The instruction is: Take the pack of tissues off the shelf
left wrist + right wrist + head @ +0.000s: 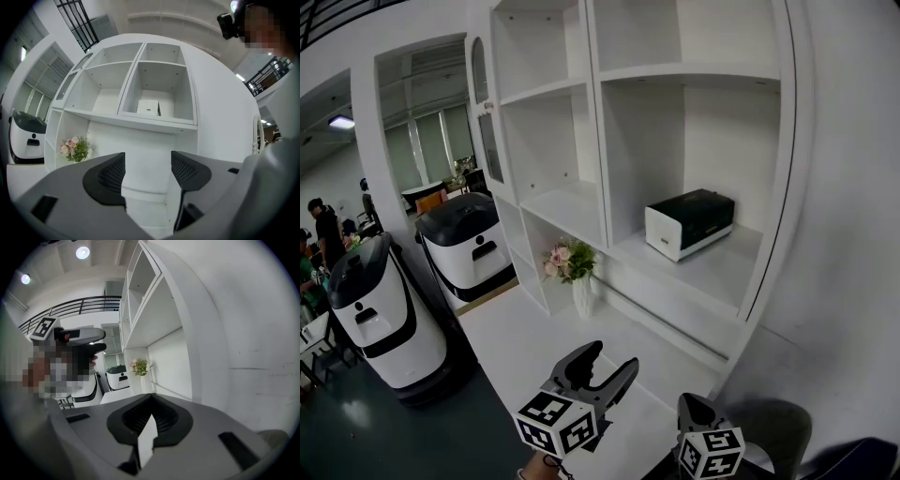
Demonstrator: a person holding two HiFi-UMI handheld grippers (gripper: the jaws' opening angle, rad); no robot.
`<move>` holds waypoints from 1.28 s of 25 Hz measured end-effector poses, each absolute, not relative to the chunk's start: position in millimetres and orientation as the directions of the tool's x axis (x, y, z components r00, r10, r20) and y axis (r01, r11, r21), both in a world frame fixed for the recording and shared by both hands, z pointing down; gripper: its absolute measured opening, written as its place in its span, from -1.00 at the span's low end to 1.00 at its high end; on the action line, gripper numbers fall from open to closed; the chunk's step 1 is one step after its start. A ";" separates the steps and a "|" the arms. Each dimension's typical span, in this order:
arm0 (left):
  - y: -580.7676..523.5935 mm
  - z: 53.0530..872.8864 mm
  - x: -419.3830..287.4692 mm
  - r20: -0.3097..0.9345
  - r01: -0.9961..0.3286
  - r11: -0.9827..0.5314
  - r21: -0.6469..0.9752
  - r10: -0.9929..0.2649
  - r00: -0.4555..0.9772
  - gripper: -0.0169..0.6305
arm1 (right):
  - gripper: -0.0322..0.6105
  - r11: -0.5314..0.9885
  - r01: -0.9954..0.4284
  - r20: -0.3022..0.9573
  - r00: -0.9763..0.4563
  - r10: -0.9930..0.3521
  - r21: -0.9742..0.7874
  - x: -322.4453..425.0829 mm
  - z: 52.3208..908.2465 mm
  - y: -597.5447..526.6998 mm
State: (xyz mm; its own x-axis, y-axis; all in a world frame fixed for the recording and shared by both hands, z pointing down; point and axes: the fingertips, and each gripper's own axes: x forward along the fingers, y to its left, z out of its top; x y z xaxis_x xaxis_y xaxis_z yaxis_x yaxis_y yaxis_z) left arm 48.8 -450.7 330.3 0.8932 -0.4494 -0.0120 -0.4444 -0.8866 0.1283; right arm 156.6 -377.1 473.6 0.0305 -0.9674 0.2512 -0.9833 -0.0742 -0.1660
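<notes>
The left gripper (147, 171) is released. Its dark ribbed pads (110, 176) stand apart, with only white cabinet front between them. The right gripper (150, 397) is clenched, its pads meeting on nothing. In the head view it sits low at 5 o'clock, partly cut off by the frame edge.

The only print that can be made out is the black-and-white square patterns on each marker cube (555, 423).

From the left gripper in the head view, the pack of tissues (689, 223) lies toward 1 o'clock, flat on the lower right compartment of the white shelf (602, 141). It is white-sided with a dark top, and its label is too small to read. In the left gripper view it shows small at 12 o'clock.

Flowers (569, 262) in a white vase (582, 297) stand at 12 o'clock, at the shelf's foot. Two white-and-black wheeled machines (375, 314) stand toward 9 o'clock.
</notes>
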 end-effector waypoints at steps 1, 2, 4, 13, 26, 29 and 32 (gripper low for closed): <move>-450.8 320.6 50.3 -0.021 -0.437 -0.891 0.121 -0.442 0.897 -0.03 | -0.88 -0.074 -0.983 0.254 0.029 -0.967 -0.170 156.7 475.1 -375.7; -451.2 310.9 51.8 -0.029 -0.429 -0.896 0.116 -0.435 0.900 -0.03 | -0.88 -0.075 -0.982 0.258 0.028 -0.966 -0.175 156.1 476.3 -374.2; -452.8 292.8 55.4 -0.040 -0.411 -0.905 0.111 -0.417 0.908 -0.03 | -0.88 -0.077 -0.979 0.269 0.024 -0.963 -0.187 154.0 477.9 -371.4; -465.5 226.6 71.9 -0.049 -0.396 -0.918 0.023 -0.396 0.917 -0.03 | -0.88 -0.056 -0.974 0.282 -0.009 -0.959 -0.221 141.6 488.8 -365.5; -482.0 172.5 125.1 0.021 -0.385 -0.895 -0.226 -0.400 0.916 0.00 | -0.88 -0.058 -0.972 0.301 -0.013 -0.954 -0.228 140.3 497.0 -358.9; -482.7 170.0 137.4 0.038 -0.377 -0.886 -0.269 -0.401 0.915 0.00 | -0.88 -0.063 -0.972 0.304 -0.009 -0.953 -0.226 144.4 498.0 -358.0; -486.0 164.3 147.9 0.054 -0.373 -0.864 -0.337 -0.413 0.909 0.01 | -0.88 -0.066 -0.971 0.309 -0.008 -0.951 -0.228 146.9 498.9 -357.8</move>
